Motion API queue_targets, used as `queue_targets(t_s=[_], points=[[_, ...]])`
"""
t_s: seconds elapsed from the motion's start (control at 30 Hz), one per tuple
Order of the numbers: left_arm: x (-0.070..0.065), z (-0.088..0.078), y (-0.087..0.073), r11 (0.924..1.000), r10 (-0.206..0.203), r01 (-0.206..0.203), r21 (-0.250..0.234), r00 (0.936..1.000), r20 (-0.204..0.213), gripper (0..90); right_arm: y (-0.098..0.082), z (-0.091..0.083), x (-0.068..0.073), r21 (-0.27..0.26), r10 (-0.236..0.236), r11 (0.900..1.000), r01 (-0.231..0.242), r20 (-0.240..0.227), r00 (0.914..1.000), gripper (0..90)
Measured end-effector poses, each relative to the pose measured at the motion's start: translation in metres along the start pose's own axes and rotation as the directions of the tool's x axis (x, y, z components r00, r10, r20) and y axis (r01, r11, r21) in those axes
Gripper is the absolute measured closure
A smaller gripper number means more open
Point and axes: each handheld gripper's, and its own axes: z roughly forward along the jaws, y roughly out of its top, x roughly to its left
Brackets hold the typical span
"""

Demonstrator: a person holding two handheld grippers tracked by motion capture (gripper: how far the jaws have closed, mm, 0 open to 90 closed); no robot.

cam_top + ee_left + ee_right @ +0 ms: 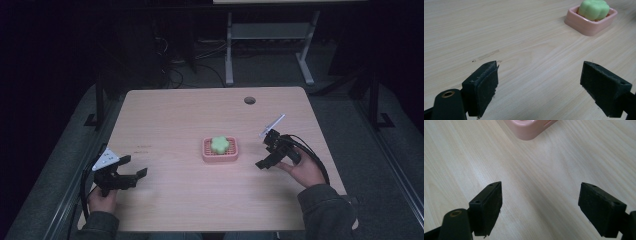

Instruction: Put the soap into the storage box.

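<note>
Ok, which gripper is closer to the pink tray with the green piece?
Right. The right gripper sits just off the pink tray's right side, jaws open. The left gripper is farther off, toward the table's near left corner, also open.

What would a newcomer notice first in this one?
The eye goes to the green flower-shaped soap sitting in a pink dish at the middle of the wooden table. Either side of it, apart from it, a hand-held gripper waits with jaws wide open and empty: the left gripper near the front left corner, the right gripper just right of the dish.
</note>
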Motion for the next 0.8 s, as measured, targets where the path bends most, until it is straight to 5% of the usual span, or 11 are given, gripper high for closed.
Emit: queue_targets(t_s=[0.8], points=[[-0.001, 0.001, 0.0, 1.0, 0.009, -0.009, 0.004, 1.0, -0.003, 14.4, -0.053, -0.008, -0.002, -0.035, 0.066, 0.997, -0.066, 0.006, 0.9978, 19.8]])
